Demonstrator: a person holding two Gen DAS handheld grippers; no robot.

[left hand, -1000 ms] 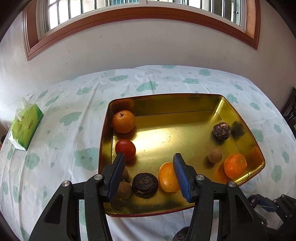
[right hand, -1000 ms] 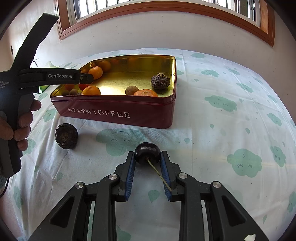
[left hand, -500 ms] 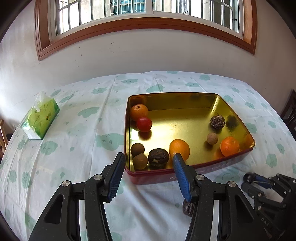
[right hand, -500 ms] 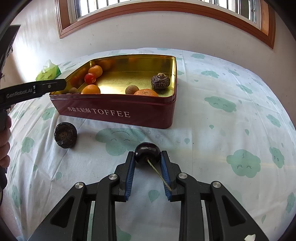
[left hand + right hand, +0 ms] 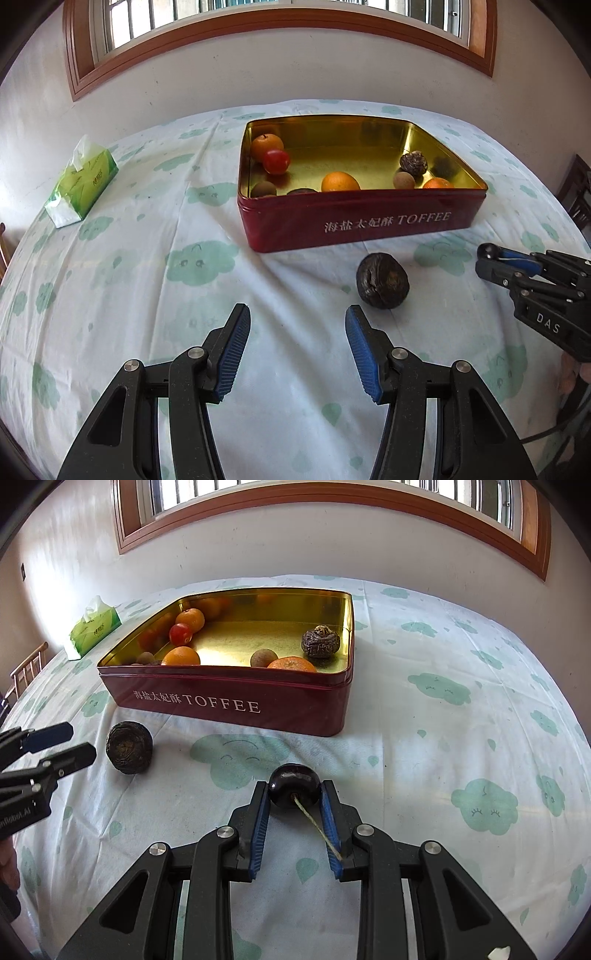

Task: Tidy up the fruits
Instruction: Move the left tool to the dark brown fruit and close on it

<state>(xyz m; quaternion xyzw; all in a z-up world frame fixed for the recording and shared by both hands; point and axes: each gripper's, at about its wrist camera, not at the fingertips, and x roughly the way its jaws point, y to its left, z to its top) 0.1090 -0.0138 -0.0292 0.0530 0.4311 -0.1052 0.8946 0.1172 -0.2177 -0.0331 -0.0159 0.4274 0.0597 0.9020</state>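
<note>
A red toffee tin [image 5: 369, 221] with a gold inside holds oranges, a red tomato [image 5: 276, 161], small brown fruits and a dark wrinkled fruit [image 5: 413, 162]. It also shows in the right wrist view [image 5: 236, 705]. A dark wrinkled fruit [image 5: 382, 280] lies on the cloth in front of the tin, also in the right wrist view [image 5: 129, 746]. My left gripper [image 5: 297, 325] is open and empty, low over the cloth, just left of that fruit. My right gripper [image 5: 294, 792] is shut on a dark cherry [image 5: 294, 783] with a stem, resting at the cloth.
A green tissue pack [image 5: 82, 182] lies at the far left of the table. The cloud-print tablecloth [image 5: 147, 280] covers the table. A wall with a window is behind. A chair [image 5: 26, 670] stands off the left edge.
My left gripper has pulled back out of the tin and dropped low in front of it, towards the loose dark fruit. My right gripper has stayed still, shut on the cherry.
</note>
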